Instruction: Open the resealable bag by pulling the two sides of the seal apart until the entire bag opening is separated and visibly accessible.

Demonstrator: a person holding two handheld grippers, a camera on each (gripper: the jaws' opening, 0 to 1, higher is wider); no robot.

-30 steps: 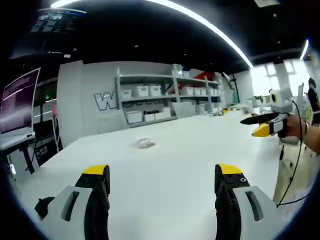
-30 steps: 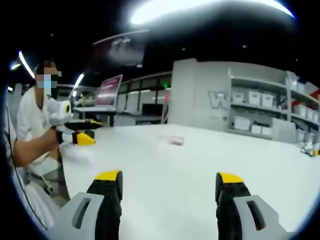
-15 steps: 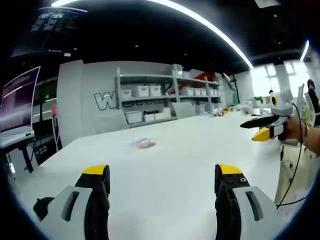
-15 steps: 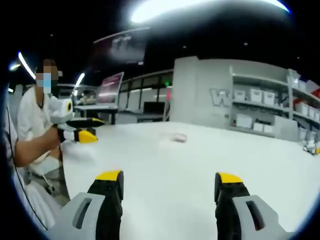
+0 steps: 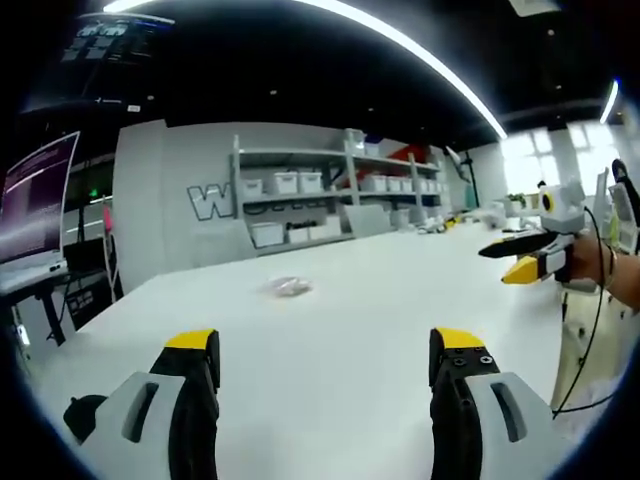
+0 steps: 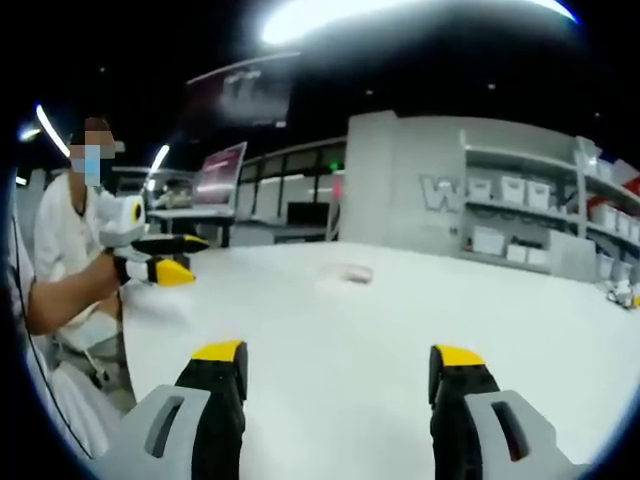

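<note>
In the left gripper view, the left gripper [image 5: 326, 350] rises from the bottom with its two black, yellow-tipped jaws standing wide apart and nothing between them, hovering over the near part of a broad, smooth white table [image 5: 350, 300]. Farther out on that table, well apart from the jaws and slightly left of the middle, lies the small, clear, crumpled resealable plastic bag [image 5: 291, 286], flat on the surface and untouched; whether its seal is closed is too small to tell. At the right edge of this view the right gripper [image 5: 520, 258] comes in, held by a person's hand [image 5: 600, 262], its jaws pointing left above the table edge with a thin black cable [image 5: 590, 330] hanging below. In the right gripper view, the right gripper's own jaws likewise stand wide apart and empty at the bottom, over bare tabletop. Beyond them the bag [image 6: 356, 273] rests alone near the middle of the table, far from both tools. To the left, a seated person in a white shirt [image 6: 65, 250] holds the left gripper [image 6: 165, 258] just above the table edge, pointing right. Behind the table stand grey shelving units with white storage bins [image 5: 300, 200] against a grey wall, a lit purple monitor screen [image 5: 38, 205] on the left, and long ceiling light strips [image 5: 420, 55] overhead.
</note>
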